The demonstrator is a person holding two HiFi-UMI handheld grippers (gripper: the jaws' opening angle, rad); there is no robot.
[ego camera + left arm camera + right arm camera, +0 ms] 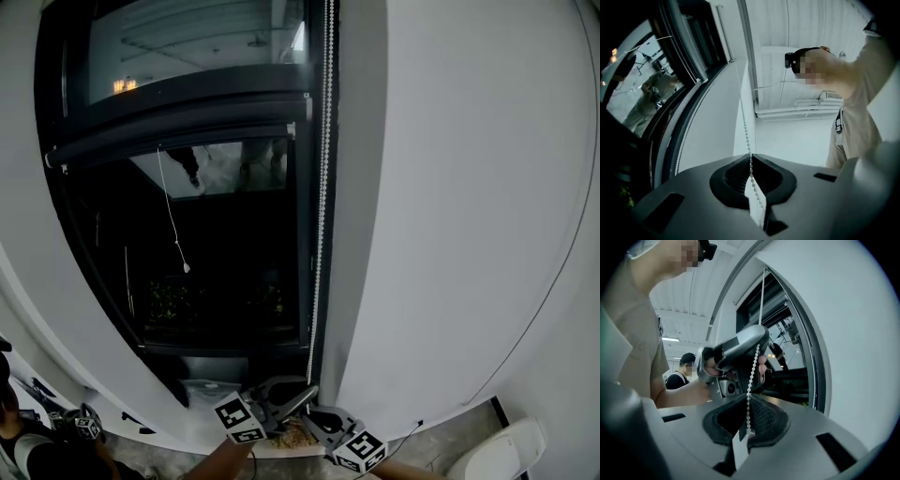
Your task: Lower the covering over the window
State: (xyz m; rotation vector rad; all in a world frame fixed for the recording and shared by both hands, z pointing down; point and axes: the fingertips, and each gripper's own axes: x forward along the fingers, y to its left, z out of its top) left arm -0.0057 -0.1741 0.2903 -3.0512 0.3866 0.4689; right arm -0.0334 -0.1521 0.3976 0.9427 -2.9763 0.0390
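Bead chain [323, 187]: hanging twelve-to-six o'clock.
Left gripper [750, 163]: jaws pinching it.
Right gripper [748, 422]: jaws pinching it just below, toward six.

The bead chain [324, 187] was hung along the window's [216, 253] right edge, beside the wall [469, 216]; low on it the left gripper [750, 161] was clamped, the right gripper [748, 416] just below.

A plain white wall [469, 187] is seen on the right. A white chair [506, 448] is set on the speckled floor [441, 442] at the near right, by the wall's foot. In the right gripper view a dark-haired bystander [686, 364] is seen far off at the left, under a lit ceiling strip light [670, 339]. White ducts [797, 107] are run along the far ceiling.
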